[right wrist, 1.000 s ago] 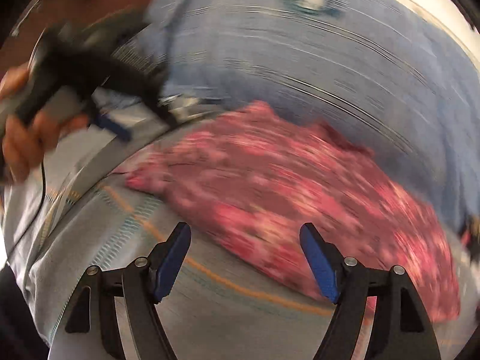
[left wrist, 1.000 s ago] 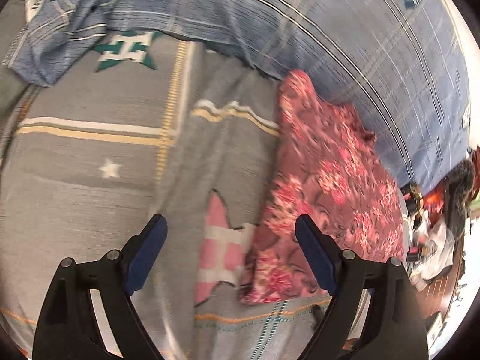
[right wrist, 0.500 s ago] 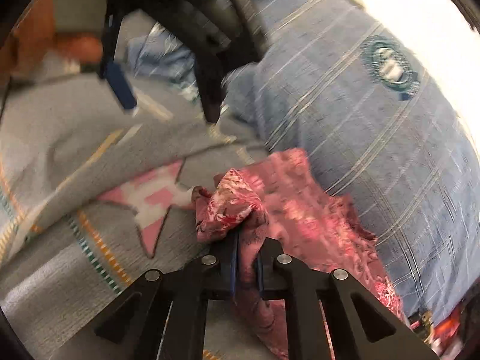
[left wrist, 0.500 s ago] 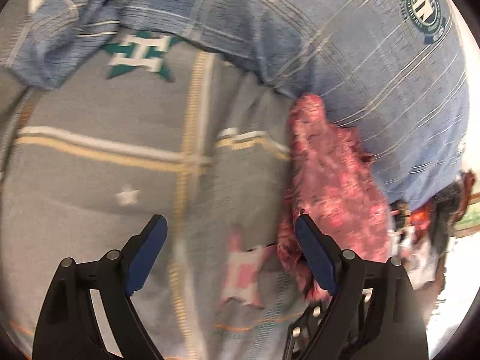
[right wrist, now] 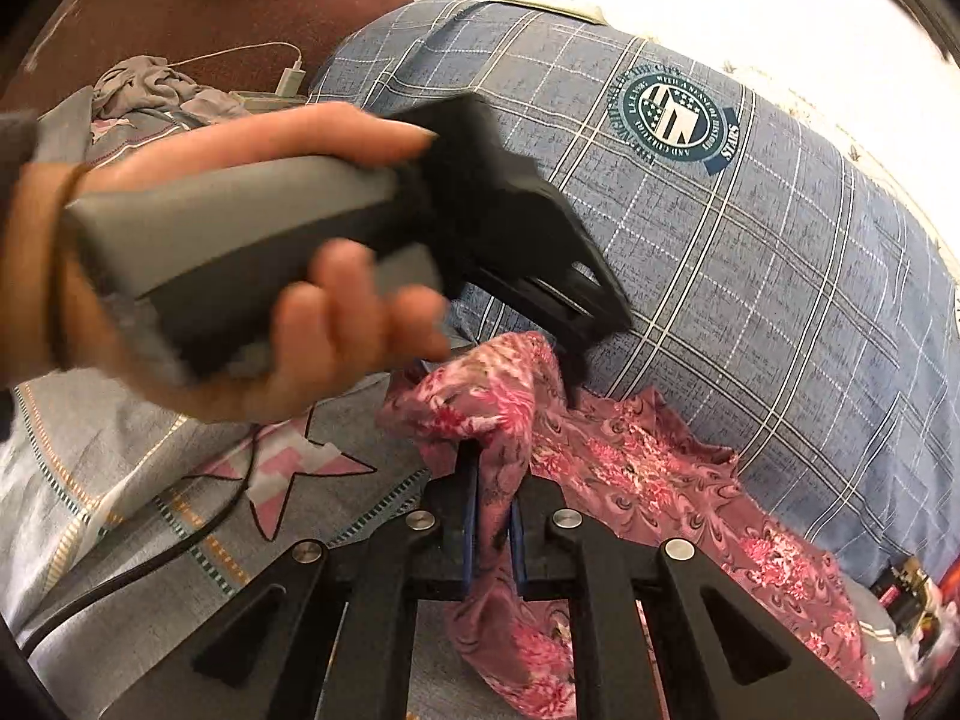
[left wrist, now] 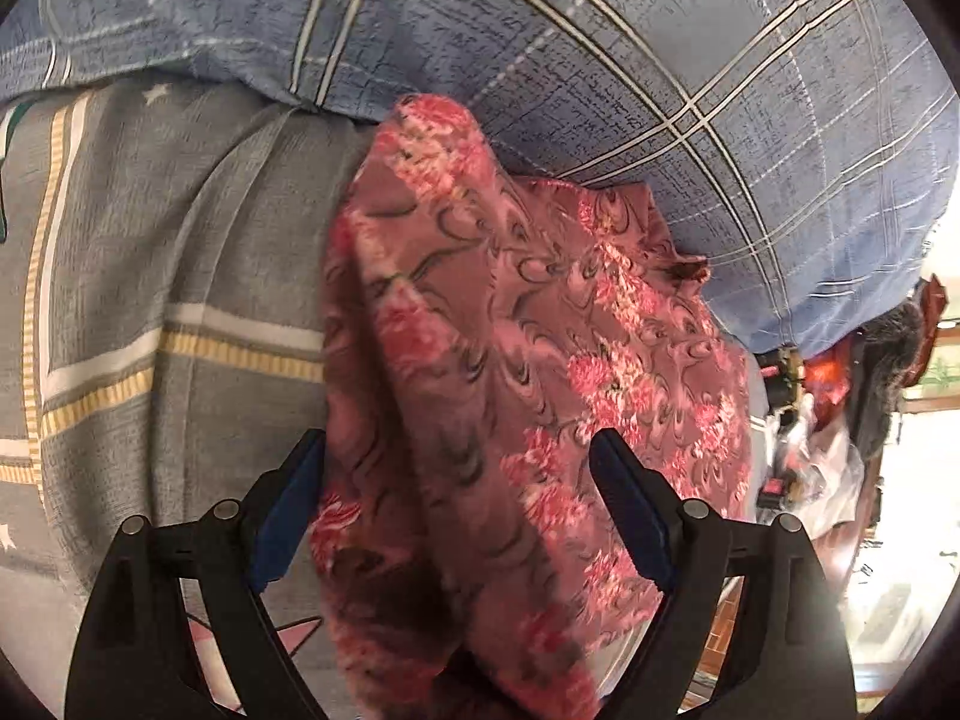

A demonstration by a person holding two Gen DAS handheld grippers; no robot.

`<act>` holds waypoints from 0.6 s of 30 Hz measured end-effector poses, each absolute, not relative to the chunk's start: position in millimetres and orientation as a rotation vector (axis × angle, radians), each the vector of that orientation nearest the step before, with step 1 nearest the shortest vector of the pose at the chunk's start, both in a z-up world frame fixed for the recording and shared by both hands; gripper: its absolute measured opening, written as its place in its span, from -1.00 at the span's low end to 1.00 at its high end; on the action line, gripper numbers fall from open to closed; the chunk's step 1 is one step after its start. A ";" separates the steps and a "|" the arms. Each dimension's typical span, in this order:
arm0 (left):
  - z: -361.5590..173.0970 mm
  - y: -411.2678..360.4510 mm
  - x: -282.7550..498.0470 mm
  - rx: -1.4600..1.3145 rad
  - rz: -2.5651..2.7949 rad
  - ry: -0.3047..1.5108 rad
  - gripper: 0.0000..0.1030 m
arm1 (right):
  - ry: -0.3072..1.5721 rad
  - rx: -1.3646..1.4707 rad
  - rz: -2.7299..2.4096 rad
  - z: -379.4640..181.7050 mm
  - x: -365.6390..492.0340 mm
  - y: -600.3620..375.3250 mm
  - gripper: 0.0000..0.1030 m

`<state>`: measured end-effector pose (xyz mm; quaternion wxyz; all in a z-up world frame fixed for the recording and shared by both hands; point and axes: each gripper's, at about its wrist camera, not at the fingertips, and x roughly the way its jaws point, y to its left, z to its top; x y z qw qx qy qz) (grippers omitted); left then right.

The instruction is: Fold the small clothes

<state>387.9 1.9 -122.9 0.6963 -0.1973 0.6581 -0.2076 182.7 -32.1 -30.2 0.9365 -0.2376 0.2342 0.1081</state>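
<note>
A pink floral garment (left wrist: 510, 330) lies rumpled on the grey bedsheet (left wrist: 150, 240) against a blue checked pillow (left wrist: 660, 90). My left gripper (left wrist: 459, 474) is open and points steeply down, its fingers straddling the cloth without pressing on it. In the right wrist view my right gripper (right wrist: 492, 480) is shut on a bunched edge of the garment (right wrist: 630, 468), holding that edge up off the sheet. A hand (right wrist: 300, 330) holds the left gripper (right wrist: 498, 378) just above the raised fold; one of its fingers is mostly hidden.
The blue checked pillow (right wrist: 720, 240) blocks the far side. A black cable (right wrist: 150, 564) runs over the sheet at the left. A white charger (right wrist: 291, 78) and crumpled grey cloth (right wrist: 150, 87) lie beyond. Clutter (left wrist: 810, 450) sits past the bed's right edge.
My right gripper has closed on the garment's edge and lifted it. My left gripper has swung right, from over the bare sheet to over the garment, still open.
</note>
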 end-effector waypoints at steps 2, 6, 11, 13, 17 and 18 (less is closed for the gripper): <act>-114.6 1.0 387.6 -0.444 -0.480 1.444 0.69 | 0.481 -0.475 0.231 -31.6 182.8 -34.6 -0.85; -128.3 -6.0 387.9 -0.382 -0.460 1.519 0.69 | 0.479 -0.455 0.244 -30.6 184.1 -37.1 -0.85; -119.0 -10.7 382.0 -0.407 -0.501 1.483 0.04 | 0.460 -0.415 0.243 -24.0 180.6 -43.5 -0.87; -109.0 -15.1 379.2 -0.361 -0.482 1.451 -0.53 | 0.457 -0.402 0.242 -20.7 178.8 -46.7 -0.87; -85.1 -17.6 373.0 -0.380 -0.492 1.388 -0.83 | 0.446 -0.335 0.238 -9.1 172.6 -63.1 -0.87; -78.2 -19.2 370.4 -0.391 -0.504 1.367 -0.83 | 0.442 -0.313 0.235 -5.8 170.3 -69.0 -0.87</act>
